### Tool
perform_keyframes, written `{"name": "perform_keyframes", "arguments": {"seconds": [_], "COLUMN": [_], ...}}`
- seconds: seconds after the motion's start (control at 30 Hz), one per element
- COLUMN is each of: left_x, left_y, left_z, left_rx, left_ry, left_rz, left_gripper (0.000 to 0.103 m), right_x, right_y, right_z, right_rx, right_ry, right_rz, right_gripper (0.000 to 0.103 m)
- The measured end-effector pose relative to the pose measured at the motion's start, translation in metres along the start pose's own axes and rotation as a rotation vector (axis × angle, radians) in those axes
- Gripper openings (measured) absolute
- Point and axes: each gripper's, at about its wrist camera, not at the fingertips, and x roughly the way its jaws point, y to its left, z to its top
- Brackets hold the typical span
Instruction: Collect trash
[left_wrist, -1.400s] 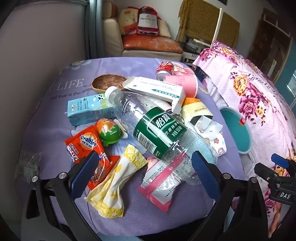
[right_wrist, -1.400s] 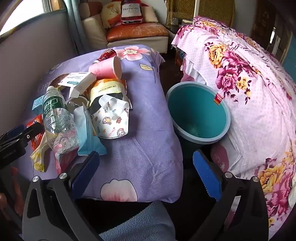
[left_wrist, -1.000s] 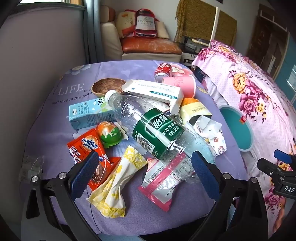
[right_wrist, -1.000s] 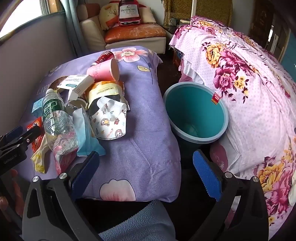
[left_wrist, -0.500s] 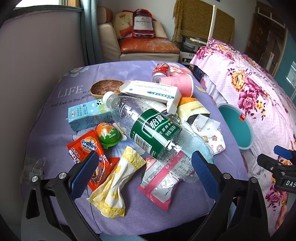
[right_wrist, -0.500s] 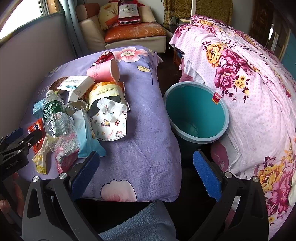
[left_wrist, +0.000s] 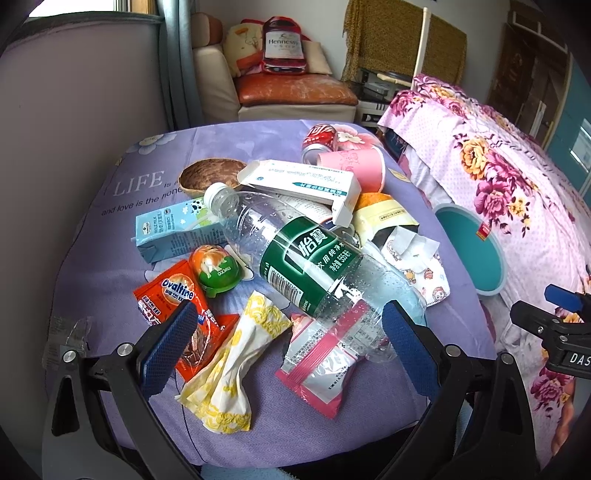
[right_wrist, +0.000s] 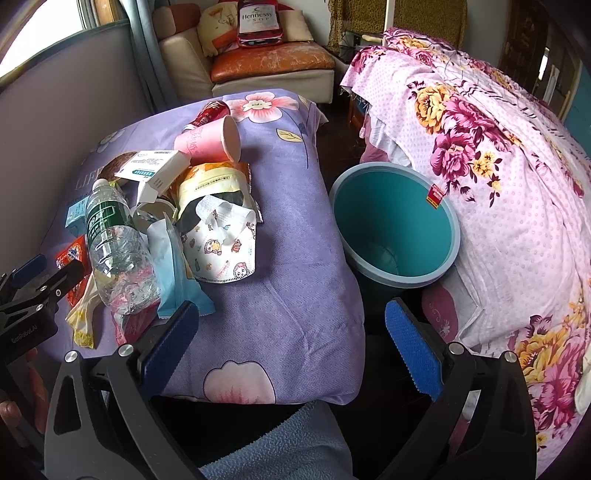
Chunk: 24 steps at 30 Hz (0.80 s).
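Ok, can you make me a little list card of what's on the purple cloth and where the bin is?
surface: purple cloth
biggest item: water bottle, lying on its side on the pile
nearby trash: pink cup, white box, milk carton, mask
bin: teal bucket, beside the cloth, nothing seen inside
left gripper: open, holding nothing
right gripper: open, holding nothing

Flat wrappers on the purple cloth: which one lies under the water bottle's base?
The pink-and-white sachet; the water bottle overlaps it, unlike the Ovaltine packet and yellow wrapper.
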Motion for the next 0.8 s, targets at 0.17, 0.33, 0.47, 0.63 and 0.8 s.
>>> {"name": "perform_keyframes", "arguments": {"seconds": [0.17, 0.33, 0.47, 0.63, 0.8], "left_x": [-0.0002, 0.0006, 0.0041, 0.0061, 0.0065], "left_y": [-0.0008, -0.0004, 0.0016, 0.0018, 0.0016], "left_z": [-0.0005, -0.0008, -0.0005, 0.0001, 0.0014], "left_rx": [0.002, 0.002, 0.001, 0.008, 0.007], "left_ry": [0.000, 0.003, 0.011, 0.011, 0.011], "left_rz": [0.001, 0.003, 0.000, -0.002, -0.004], "left_gripper": [0.099, 0.099, 0.099, 0.099, 0.099], "right_x": [0.0020, 0.0028, 0.0042, 0.0044, 0.0048], "right_y": [0.0007, 0.0010, 0.0000, 0.0001, 0.0002], "right_z": [0.0021, 0.0031, 0.0051, 0.0062, 0.0093], "right_rx": [-0.001, -0.001, -0.002, -0.003, -0.006], "right_ry": [0.008, 0.012, 0.013, 0.016, 0.021], "right_rz": [-0.001, 0.000, -0.002, -0.003, -0.006], "right_gripper": [0.097, 0.097, 0.097, 0.097, 0.097]}}
